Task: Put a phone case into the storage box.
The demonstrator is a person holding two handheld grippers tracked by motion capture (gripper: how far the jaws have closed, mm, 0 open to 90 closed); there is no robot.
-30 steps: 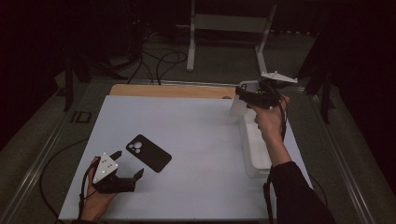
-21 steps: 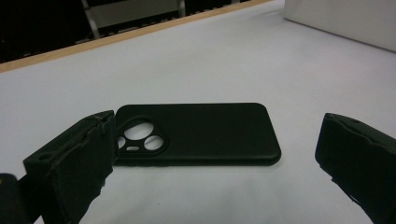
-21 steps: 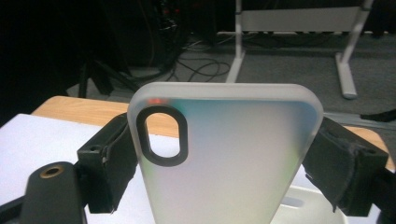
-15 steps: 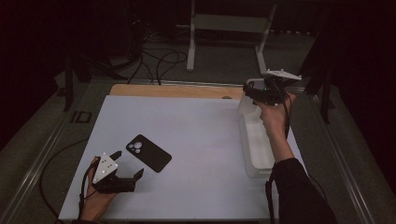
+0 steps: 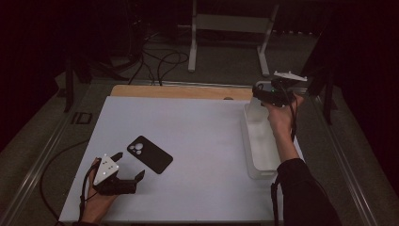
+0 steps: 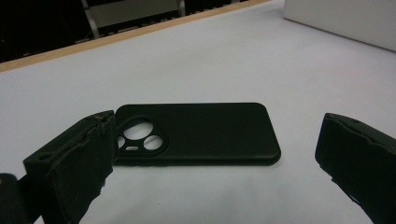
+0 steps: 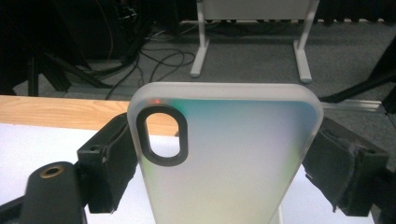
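Observation:
A black phone case (image 5: 150, 154) lies flat on the white table, camera cutout toward the far left. My left gripper (image 5: 128, 165) rests on the table just in front of it, jaws open; in the left gripper view the black case (image 6: 201, 126) lies beyond the spread jaws of the left gripper (image 6: 215, 140), untouched. My right gripper (image 5: 261, 95) is held up at the far right, shut on a frosted translucent phone case (image 7: 233, 140) gripped by its two long edges, its oval camera hole toward the upper left. That case (image 5: 254, 107) hangs over the far end of a tray.
A long white tray (image 5: 263, 160) runs along the table's right edge. A wooden strip (image 5: 179, 92) borders the far edge. Beyond the table are floor cables and a white metal stand (image 5: 230, 28).
The right hand has carried the translucent case a little to the right and slightly down, over the tray's far end. The left gripper and the black case have stayed put.

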